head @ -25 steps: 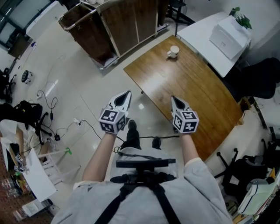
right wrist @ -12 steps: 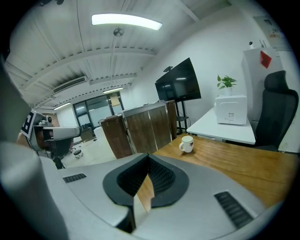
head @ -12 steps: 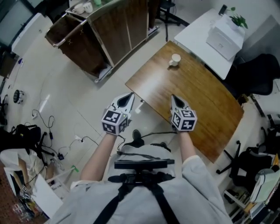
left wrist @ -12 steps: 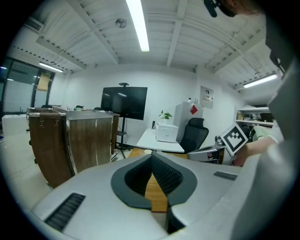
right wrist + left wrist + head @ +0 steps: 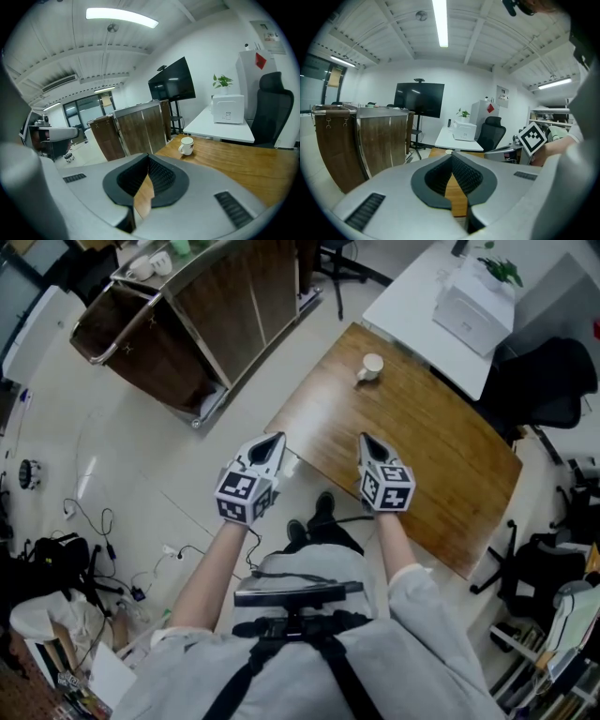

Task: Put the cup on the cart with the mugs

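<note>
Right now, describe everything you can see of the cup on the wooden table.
The cup is a small white mug, ceramic by its look. In the right gripper view it shows a loop handle on its left side and a small dark reddish mark on its wall. It stands upright, mouth up, near the far end of the brown wooden table, close to the white desk. Only the table touches it.

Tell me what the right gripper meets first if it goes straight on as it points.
Likely the cart: the right gripper, shut and empty, aims over the wooden table corner, passing left of the cup. Depth is uncertain.
</note>
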The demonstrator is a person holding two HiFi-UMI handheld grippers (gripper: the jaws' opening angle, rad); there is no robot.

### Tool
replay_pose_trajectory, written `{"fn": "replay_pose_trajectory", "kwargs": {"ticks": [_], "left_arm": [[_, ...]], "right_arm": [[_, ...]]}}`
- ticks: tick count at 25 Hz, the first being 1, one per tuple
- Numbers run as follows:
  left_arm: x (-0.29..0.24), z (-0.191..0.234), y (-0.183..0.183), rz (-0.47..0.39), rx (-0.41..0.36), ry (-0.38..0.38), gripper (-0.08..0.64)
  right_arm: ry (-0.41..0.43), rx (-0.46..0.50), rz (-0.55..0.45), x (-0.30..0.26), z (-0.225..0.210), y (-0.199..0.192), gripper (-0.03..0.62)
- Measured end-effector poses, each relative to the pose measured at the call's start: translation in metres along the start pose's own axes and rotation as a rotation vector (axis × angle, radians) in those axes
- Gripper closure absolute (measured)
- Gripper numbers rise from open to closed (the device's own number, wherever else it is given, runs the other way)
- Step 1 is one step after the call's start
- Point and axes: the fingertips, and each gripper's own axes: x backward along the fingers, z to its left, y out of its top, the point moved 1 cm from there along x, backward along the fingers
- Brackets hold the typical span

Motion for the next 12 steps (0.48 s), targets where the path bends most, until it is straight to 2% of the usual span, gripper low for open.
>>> {"fn": "replay_pose_trajectory", "kwargs": {"ticks": [5, 10, 12], "left_arm": [[-0.034, 0.015, -0.001, 0.036, 0.009, -0.020, 0.558], [-0.082, 0.026, 0.003, 0.084, -0.002, -0.037, 0.558], [-0.101, 0.030, 0.008, 0.090, -0.004, -0.040, 0.558]], "right_arm": [[-0.031, -0.053, 0.031, -0.039, -0.024, 0.000, 0.576], [-0.064, -0.099, 0.047, -0.086, -0.057, 0.007, 0.533], [-0.082, -0.119, 0.060, -0.104, -0.071, 0.006, 0.473]]}}
